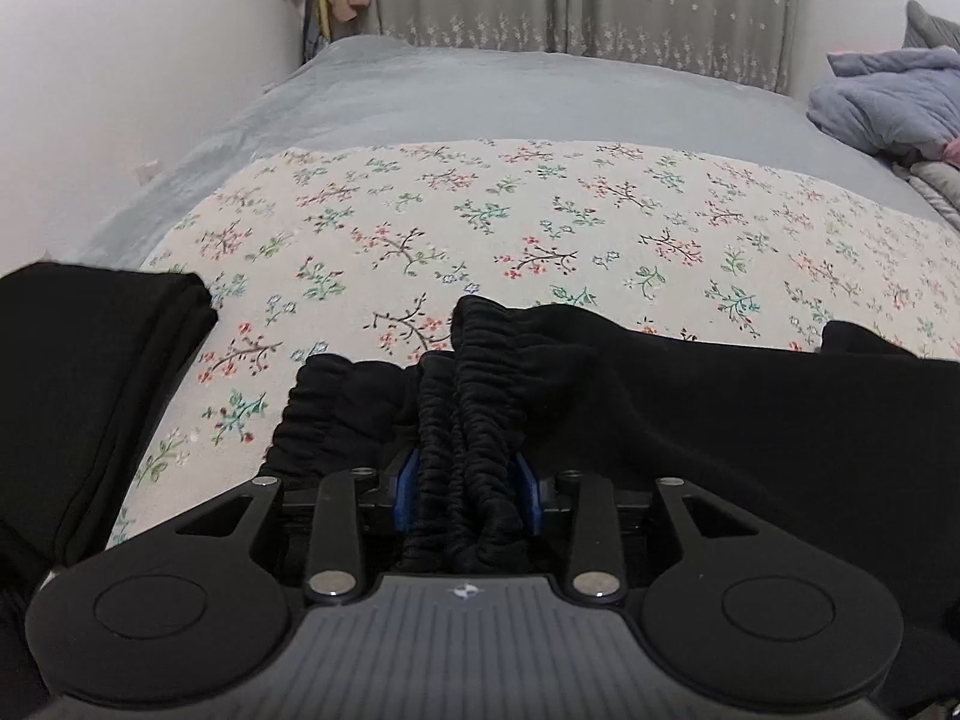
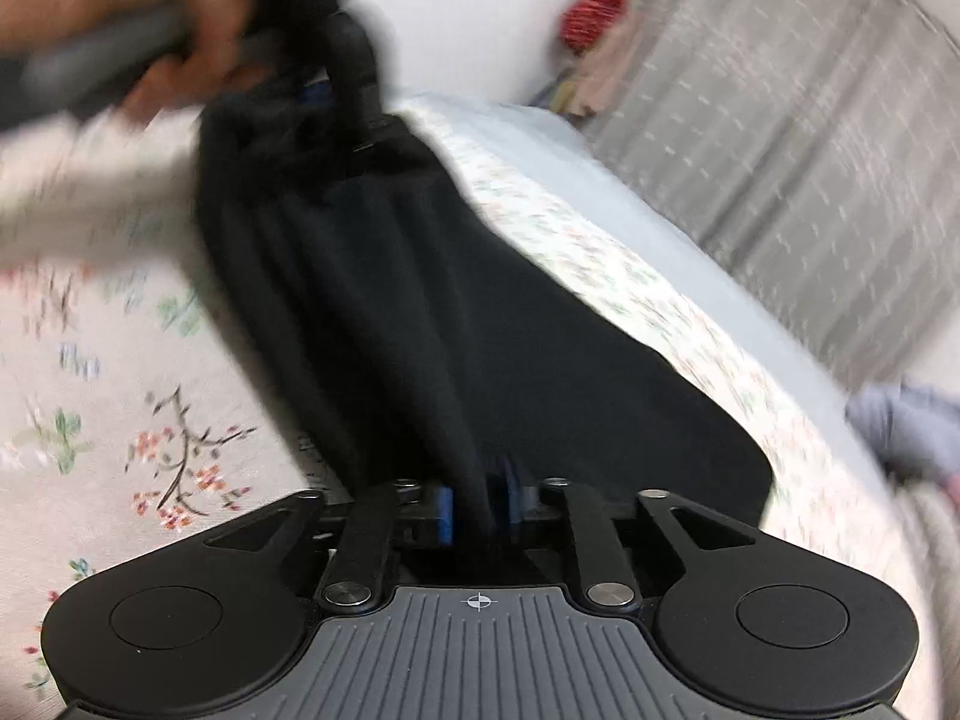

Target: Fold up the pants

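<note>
Black fabric pants (image 1: 690,420) lie on the floral bedspread (image 1: 480,228); left gripper (image 1: 465,480) clasps their bunched elastic waistband (image 1: 474,372), right gripper (image 2: 477,498) pinches a fold.

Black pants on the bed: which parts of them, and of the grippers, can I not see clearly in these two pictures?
- Left wrist view: the left gripper has its pads buried in the gathered waistband; the black pants run off the right edge.
- Right wrist view: motion blur smears the hand and the far pants end.
- Right gripper: dark cloth hides its pads.
</note>
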Demonstrator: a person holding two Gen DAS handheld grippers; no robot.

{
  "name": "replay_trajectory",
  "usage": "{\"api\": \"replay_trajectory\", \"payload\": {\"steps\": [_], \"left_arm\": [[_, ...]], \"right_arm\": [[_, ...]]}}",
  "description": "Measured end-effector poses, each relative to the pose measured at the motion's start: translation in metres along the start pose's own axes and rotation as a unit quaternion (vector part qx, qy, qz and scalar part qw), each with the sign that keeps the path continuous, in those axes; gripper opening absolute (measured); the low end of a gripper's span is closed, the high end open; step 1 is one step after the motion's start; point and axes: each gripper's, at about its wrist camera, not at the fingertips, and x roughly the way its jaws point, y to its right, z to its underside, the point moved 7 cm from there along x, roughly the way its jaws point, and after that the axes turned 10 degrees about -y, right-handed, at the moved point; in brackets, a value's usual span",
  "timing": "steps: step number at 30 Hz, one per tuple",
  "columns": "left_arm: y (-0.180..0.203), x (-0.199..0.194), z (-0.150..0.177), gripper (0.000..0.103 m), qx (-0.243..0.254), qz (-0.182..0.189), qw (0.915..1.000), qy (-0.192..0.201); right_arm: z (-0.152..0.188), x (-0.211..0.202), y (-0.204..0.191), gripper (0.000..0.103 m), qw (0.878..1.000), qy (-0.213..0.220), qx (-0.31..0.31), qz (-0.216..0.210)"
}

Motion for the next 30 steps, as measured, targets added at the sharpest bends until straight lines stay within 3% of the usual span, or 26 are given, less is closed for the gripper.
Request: {"api": "replay_trajectory", "payload": {"steps": [1,5,7,9,12,15,17,19,21,23,25,28,30], "left_arm": [[-0.001,0.006,-0.003,0.053,-0.001,-0.002,1.0000,-0.005],[-0.002,0.002,-0.001,0.077,0.017,-0.058,0.9981,-0.012],[-0.002,-0.002,-0.003,0.078,0.015,-0.066,0.9977,-0.005],[-0.001,-0.016,-0.007,0.078,0.008,-0.069,0.9975,0.014],[0.004,-0.044,-0.012,0.077,0.010,-0.098,0.9937,0.054],[0.004,-0.070,-0.015,0.077,0.014,-0.154,0.9825,0.103],[0.005,-0.080,-0.016,0.077,-0.002,-0.137,0.9829,0.123],[0.013,-0.082,-0.015,0.077,-0.019,-0.066,0.9885,0.135],[0.032,-0.070,-0.008,0.077,-0.020,0.016,0.9930,0.115],[0.050,-0.048,0.000,0.077,0.003,0.033,0.9965,0.077],[0.062,-0.022,0.011,0.077,0.036,0.009,0.9986,0.038],[0.059,0.015,0.028,0.076,0.070,-0.054,0.9959,-0.018],[0.049,0.024,0.031,0.075,0.074,-0.070,0.9945,-0.022]], "right_arm": [[0.007,0.001,0.009,0.026,1.000,-0.005,0.006,-0.003],[0.025,0.011,0.015,0.026,0.999,-0.032,-0.029,-0.016],[0.024,0.001,0.015,0.026,0.998,-0.031,-0.052,-0.024],[0.017,-0.012,0.020,0.028,0.996,-0.021,-0.042,-0.070],[0.005,-0.034,0.038,0.030,0.993,0.017,0.011,-0.114],[-0.006,-0.051,0.068,0.030,0.986,0.062,0.082,-0.134],[-0.010,-0.055,0.089,0.030,0.975,0.083,0.139,-0.149],[-0.008,-0.044,0.103,0.030,0.971,0.075,0.177,-0.139],[-0.002,-0.024,0.105,0.030,0.970,0.047,0.193,-0.141],[0.010,0.008,0.093,0.030,0.969,-0.009,0.195,-0.150],[0.025,0.035,0.074,0.029,0.972,-0.047,0.180,-0.140],[0.029,0.036,0.068,0.029,0.973,-0.034,0.191,-0.124],[0.026,0.034,0.065,0.030,0.976,-0.040,0.181,-0.114]]}}
